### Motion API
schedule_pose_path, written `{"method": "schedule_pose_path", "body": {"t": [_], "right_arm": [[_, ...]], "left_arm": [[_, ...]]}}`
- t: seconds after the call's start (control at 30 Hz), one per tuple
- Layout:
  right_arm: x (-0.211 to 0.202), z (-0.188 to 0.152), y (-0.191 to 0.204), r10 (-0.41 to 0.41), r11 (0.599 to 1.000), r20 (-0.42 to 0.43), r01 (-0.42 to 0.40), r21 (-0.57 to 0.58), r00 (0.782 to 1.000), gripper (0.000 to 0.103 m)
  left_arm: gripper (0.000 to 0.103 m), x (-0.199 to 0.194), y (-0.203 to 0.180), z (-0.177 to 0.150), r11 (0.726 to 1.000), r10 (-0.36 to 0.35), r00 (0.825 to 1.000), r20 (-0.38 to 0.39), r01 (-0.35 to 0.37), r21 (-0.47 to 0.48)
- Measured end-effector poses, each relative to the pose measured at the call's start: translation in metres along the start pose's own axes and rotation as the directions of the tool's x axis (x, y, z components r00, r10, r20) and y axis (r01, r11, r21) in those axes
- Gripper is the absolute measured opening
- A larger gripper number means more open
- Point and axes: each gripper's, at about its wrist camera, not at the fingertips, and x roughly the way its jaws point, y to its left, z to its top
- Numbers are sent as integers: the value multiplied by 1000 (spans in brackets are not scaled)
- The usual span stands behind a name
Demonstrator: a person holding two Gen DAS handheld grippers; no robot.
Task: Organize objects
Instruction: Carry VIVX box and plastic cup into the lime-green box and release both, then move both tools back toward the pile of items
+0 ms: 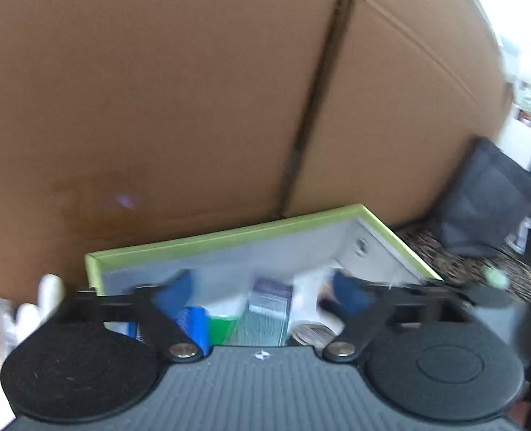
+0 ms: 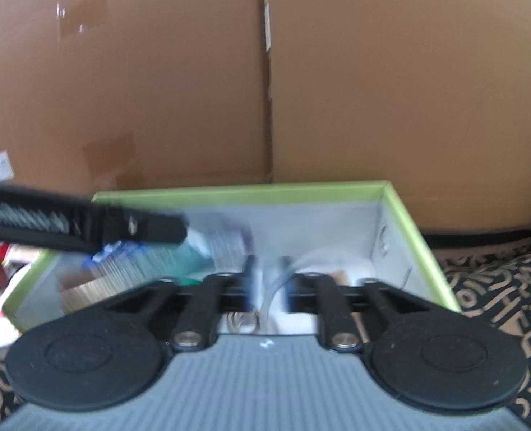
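Note:
A green-rimmed box [image 1: 229, 233] [image 2: 247, 190] with white inner walls lies ahead of both grippers and holds several small items. My left gripper [image 1: 262, 289] hangs over it with its blue fingers [image 1: 174, 287] wide apart and open. Beneath it lie a small purple-and-white carton [image 1: 271, 298], a blue packet [image 1: 193, 323] and a green item [image 1: 222, 327], none of them touched. My right gripper [image 2: 268, 269] is blurred. A narrow gap shows between its dark fingers, above clear plastic [image 2: 301, 265]. In the right wrist view the left gripper's black finger [image 2: 139, 230] reaches in from the left.
Tall cardboard boxes [image 1: 157, 89] [image 2: 391, 89] stand close behind the green box. It rests on a black-and-tan patterned cloth [image 2: 499, 287]. A dark grey bag [image 1: 481, 201] lies at the right, and a white-gloved hand [image 1: 46, 298] is at the left edge.

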Motion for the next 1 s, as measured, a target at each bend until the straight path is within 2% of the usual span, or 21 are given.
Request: {"method": "schedule_pose_path", "body": {"t": [0.03,0.17,0.3,0.4,0.47,0.53,0.63,0.77,0.9,1.0], "right_arm": [[0,-1,0,-10,1000,-4,10,0,1000,75],[-25,-3,2,-51,999,59,52,-14,997,87],[-60,-6,4,-77,997,112,76,9,991,92],[-85,-13,9,-84,996,136,82,23,987,96],[-97,-16,19,-69,997,149,65,34,986,99],[-113,-18,12,-38,999,165,32,39,986,101],[-128,-27,36,5,1000,173,-10,28,985,102],[-144,-43,72,80,996,166,-83,13,983,102],[-150,-63,111,151,988,139,-155,17,979,102],[-146,-74,143,214,976,88,-216,13,973,102]], "left_arm": [[93,-6,-2,0,1000,14,999,35,-14,26],[93,-34,-6,2,998,-3,996,86,-3,63],[93,-68,-4,-5,998,-1,993,114,-6,55],[93,-95,-5,-18,997,29,995,99,-35,63],[93,-114,2,-29,997,38,996,81,-43,57],[93,-132,9,-44,998,46,996,75,-48,34],[93,-158,31,-69,997,79,995,61,-79,1],[93,-190,69,-103,979,200,979,33,-199,-48],[93,-213,108,-132,955,279,960,-2,-277,-108],[93,-226,137,-147,929,337,941,-28,-337,-152]]}}
